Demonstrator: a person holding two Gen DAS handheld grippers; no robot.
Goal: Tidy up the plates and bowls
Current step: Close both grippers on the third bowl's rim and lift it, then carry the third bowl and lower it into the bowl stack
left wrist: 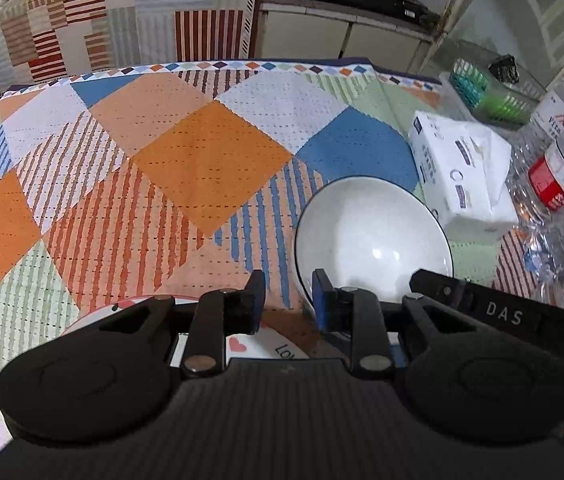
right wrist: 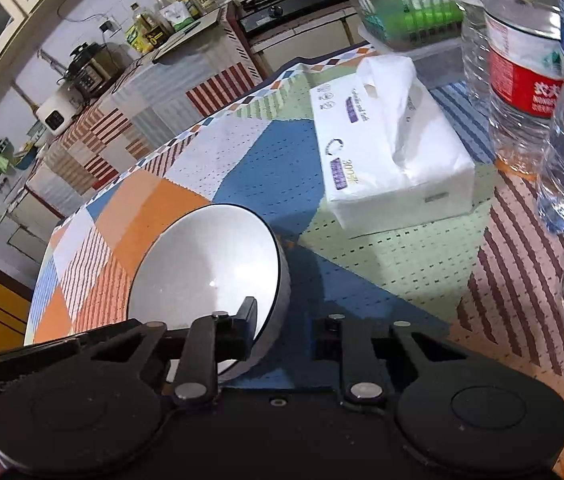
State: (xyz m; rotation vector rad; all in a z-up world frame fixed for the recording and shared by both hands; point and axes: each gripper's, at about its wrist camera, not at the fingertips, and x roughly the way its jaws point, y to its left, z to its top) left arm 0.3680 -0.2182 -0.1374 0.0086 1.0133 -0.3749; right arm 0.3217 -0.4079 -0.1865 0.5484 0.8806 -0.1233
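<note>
Right hand-held gripper (right wrist: pixel 287 326) straddles the white bowl's (right wrist: pixel 202 264) rim.

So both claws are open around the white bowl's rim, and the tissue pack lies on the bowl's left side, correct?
Not quite: the tissue pack lies to the right of the white bowl, as the left wrist view shows. The rest holds: the left claw and right claw are both open at the rim.

My right gripper (left wrist: pixel 505 312) arm reads "DAS". Plate (left wrist: pixel 278 344) under my left gripper shows "Lo", rest hidden. Tissue pack (right wrist: pixel 385 152): "300". Bottle (left wrist: pixel 557 120): "VITA".
</note>
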